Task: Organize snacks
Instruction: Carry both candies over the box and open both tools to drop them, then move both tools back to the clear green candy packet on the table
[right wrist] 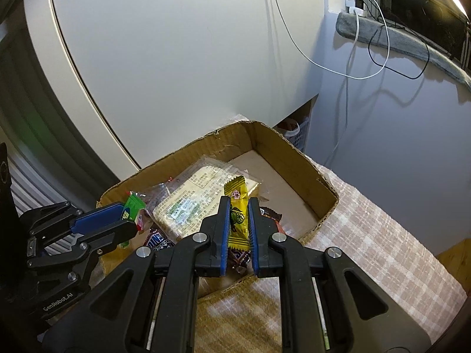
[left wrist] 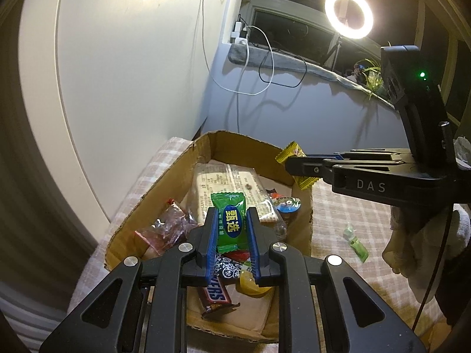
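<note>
The left gripper [left wrist: 232, 220] is clenched on a green candy [left wrist: 231, 225], gripped across its middle so that its long axis runs straight out along the fingers. It hangs over the near part of the cardboard box [left wrist: 164, 176], with a chocolate bar [left wrist: 216, 295] and a yellow jelly cup [left wrist: 250, 284] lying directly beneath it on the box floor.

The right gripper [right wrist: 239, 209] is clamped on a yellow candy [right wrist: 237, 220], again across the middle with the wrapper's length pointing away from the wrist. Seen from the left wrist camera, that candy [left wrist: 294, 161] sits at the box's far right rim, just about above the wall, so it is not as surely over the opening as the green one.

Farther in, a big flat packet with printed text [left wrist: 232, 185] fills the far half of the box, with a red-wrapped snack [left wrist: 167, 229] on its left. Another small green snack [left wrist: 356, 242] lies outside on the checked cloth [left wrist: 347, 214], to the right of the box.

Both candies appear to be headed into the box. The left one is better placed: letting go here should drop it straight inside. The right one probably needs a shift left and inward first.
</note>
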Demonstrator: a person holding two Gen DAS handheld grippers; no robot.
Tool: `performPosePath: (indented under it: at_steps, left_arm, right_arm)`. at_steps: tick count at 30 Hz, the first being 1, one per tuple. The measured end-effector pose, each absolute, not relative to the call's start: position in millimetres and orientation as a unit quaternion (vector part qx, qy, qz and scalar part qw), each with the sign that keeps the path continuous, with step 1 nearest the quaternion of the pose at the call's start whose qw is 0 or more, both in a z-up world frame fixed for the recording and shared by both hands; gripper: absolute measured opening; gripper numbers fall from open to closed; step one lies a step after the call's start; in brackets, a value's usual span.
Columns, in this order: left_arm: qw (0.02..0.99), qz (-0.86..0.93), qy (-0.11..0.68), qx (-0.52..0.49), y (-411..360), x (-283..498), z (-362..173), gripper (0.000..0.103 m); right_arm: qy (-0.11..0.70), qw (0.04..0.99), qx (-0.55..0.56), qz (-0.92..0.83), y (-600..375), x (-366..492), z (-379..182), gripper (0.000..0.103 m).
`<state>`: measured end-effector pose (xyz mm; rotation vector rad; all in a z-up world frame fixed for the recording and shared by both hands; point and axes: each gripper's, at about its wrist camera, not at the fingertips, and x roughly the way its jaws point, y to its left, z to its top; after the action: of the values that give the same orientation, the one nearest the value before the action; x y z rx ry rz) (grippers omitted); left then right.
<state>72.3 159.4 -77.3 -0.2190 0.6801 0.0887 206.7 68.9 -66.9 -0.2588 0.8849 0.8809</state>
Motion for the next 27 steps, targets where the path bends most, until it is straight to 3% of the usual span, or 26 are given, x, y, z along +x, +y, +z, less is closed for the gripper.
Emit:
performPosePath:
  at_steps: [2, 3, 4, 6, 12, 27]
  left_arm:
    - [0.936, 0.044, 0.333, -0.107, 160, 73, -76, 0.02]
    - [0.936, 0.045, 0.333, -0.108, 160, 73, -76, 0.021]
    - [0.936, 0.047, 0.333, -0.107, 160, 72, -76, 0.025]
    - [0.936, 0.049, 0.331, -0.105, 160, 73, -76, 0.035]
    - [0.938, 0.052, 0.328, -0.102, 159, 71, -76, 0.044]
    - [0.94, 0.053, 0.325, -0.094, 151, 70, -72, 0.044]
  right_arm:
    - [0.412, 0.804, -0.121, 0.411, 69, 207, -66, 0.015]
    - [0.41, 0.805, -0.122, 0.41, 69, 207, -66, 0.025]
    - [0.408, 0.807, -0.123, 0.409, 69, 206, -65, 0.043]
    - [0.4, 0.811, -0.123, 0.408, 68, 204, -62, 0.062]
    - [0.39, 0.82, -0.119, 0.401, 63, 205, -56, 0.076]
    - [0.38, 0.828, -0.114, 0.396, 46, 198, -57, 0.076]
